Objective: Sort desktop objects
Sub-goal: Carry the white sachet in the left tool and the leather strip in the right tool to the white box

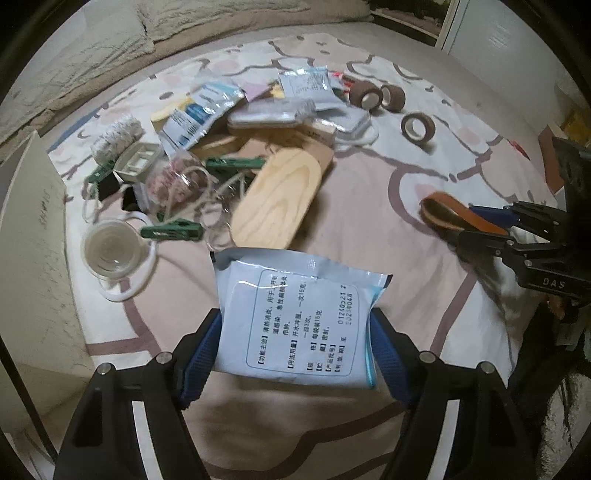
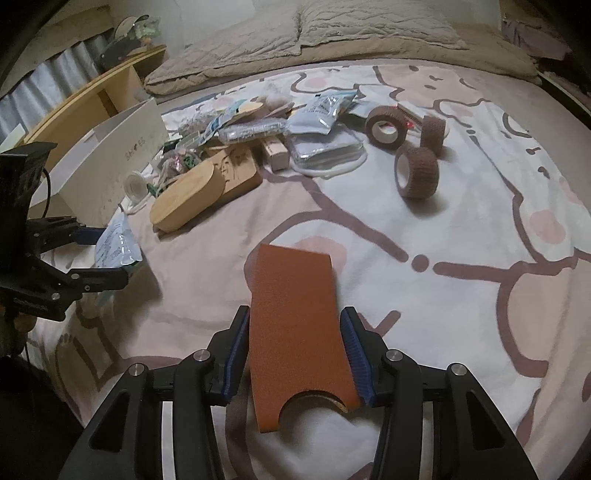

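My left gripper (image 1: 295, 328) is shut on a pale blue medicine sachet (image 1: 299, 317) with printed text, held above the patterned blanket; it also shows in the right wrist view (image 2: 118, 243). My right gripper (image 2: 293, 325) is shut on an orange-brown leather sleeve (image 2: 295, 321), which also shows at the right of the left wrist view (image 1: 454, 214). A pile of mixed objects lies ahead: a wooden oval case (image 1: 277, 199), more sachets (image 1: 199, 110), green clothespins (image 1: 171, 230), a clear cup (image 1: 107, 253) and brown bandage rolls (image 2: 417, 171).
A white cardboard box (image 2: 110, 155) stands left of the pile, also at the left edge of the left wrist view (image 1: 33, 236). Beige pillows (image 2: 332, 33) lie at the head of the bed. A wooden shelf (image 2: 92, 96) stands beyond the box.
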Tool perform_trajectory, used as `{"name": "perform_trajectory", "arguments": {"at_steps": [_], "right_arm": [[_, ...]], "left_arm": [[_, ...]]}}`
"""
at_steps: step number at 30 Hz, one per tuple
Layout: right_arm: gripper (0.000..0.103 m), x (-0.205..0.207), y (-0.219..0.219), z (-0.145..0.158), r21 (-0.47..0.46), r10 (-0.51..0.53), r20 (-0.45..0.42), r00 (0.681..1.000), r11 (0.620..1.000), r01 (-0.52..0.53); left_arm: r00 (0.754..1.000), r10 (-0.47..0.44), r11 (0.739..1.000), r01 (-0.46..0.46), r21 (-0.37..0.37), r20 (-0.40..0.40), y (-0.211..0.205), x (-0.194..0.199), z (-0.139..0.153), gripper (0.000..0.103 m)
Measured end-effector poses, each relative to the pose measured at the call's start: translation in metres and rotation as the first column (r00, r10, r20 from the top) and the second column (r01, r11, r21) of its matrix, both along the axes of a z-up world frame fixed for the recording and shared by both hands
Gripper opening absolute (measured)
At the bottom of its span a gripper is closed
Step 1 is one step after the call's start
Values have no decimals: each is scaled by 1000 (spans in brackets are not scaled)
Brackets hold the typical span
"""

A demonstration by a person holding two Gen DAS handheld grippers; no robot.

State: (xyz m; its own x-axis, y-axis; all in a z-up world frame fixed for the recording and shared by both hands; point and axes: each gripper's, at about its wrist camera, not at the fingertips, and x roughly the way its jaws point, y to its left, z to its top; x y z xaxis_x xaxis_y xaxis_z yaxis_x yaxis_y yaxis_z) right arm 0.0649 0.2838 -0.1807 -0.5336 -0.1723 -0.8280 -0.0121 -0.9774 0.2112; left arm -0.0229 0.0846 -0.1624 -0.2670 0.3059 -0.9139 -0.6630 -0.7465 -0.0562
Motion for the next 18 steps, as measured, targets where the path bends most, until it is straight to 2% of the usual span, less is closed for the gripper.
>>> {"name": "perform_trajectory", "arguments": {"at_steps": [6, 12, 15, 18], "right_arm": [[49, -2, 4, 14, 14, -13, -33, 999, 1000, 14], [49, -9, 2, 31, 40, 2, -79, 997, 999, 1], [40, -14, -1, 41, 49, 22, -106, 994, 999, -16], [40, -20, -5, 47, 58, 34, -117, 993, 998, -28]], "left_arm": [[998, 38, 999, -37, 27, -43, -9, -8, 20, 77], [989, 84, 994, -74, 81, -119, -26, -12, 53, 77], [982, 116, 988, -100, 115, -148, -34, -14, 70, 77], [974, 151, 981, -127, 147, -169, -45, -17, 84, 77]]}}
